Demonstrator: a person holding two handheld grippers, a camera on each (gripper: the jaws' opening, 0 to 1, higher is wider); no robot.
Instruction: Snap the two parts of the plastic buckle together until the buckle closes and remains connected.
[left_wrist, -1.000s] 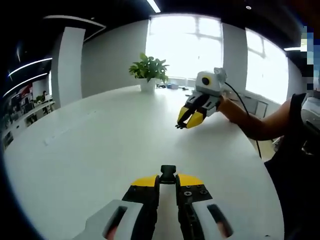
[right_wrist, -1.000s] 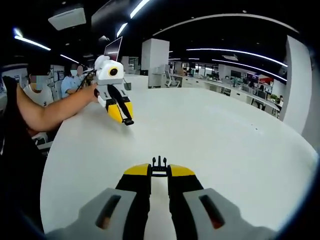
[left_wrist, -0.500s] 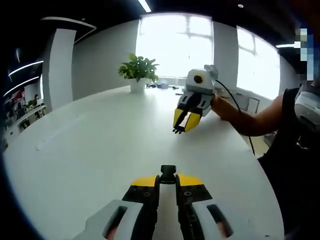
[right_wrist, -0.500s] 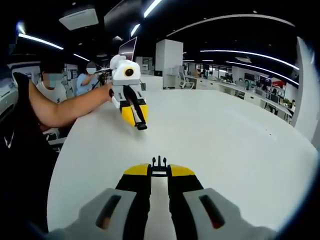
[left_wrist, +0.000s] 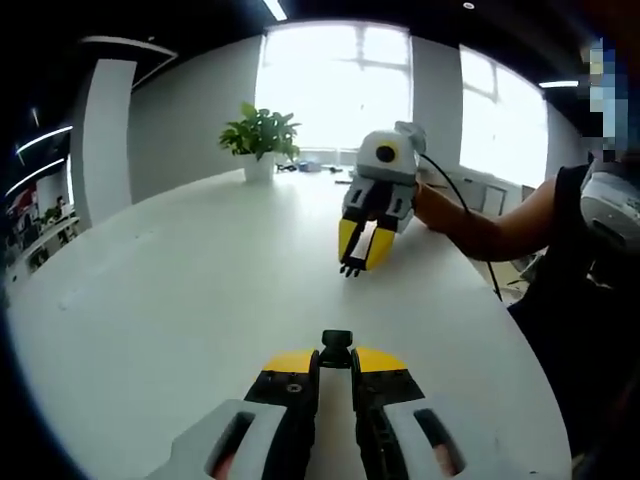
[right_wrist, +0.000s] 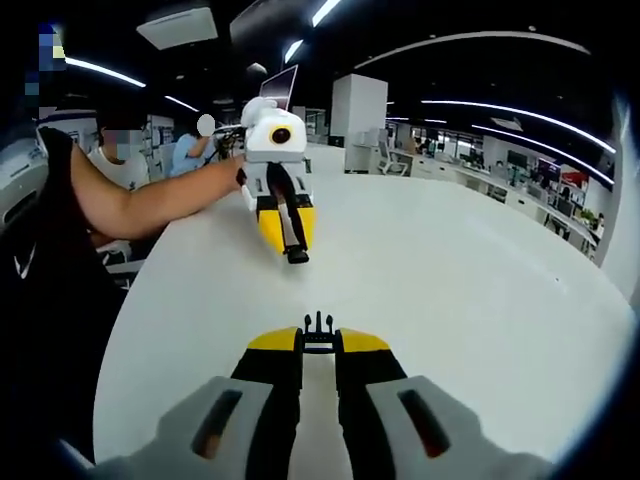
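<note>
The socket part (left_wrist: 336, 348) of the black plastic buckle sits clenched at the tip of the left gripper (left_wrist: 335, 362); the pronged part (right_wrist: 319, 329) is clenched the same way in the right gripper (right_wrist: 319, 345). Both are held above the white bench (left_wrist: 180, 290), well apart, facing each other. The parts look small, light and stiff, and the thin prongs probably bend a little. Holding each by its rear end seems right, so the mating ends stay free
</note>
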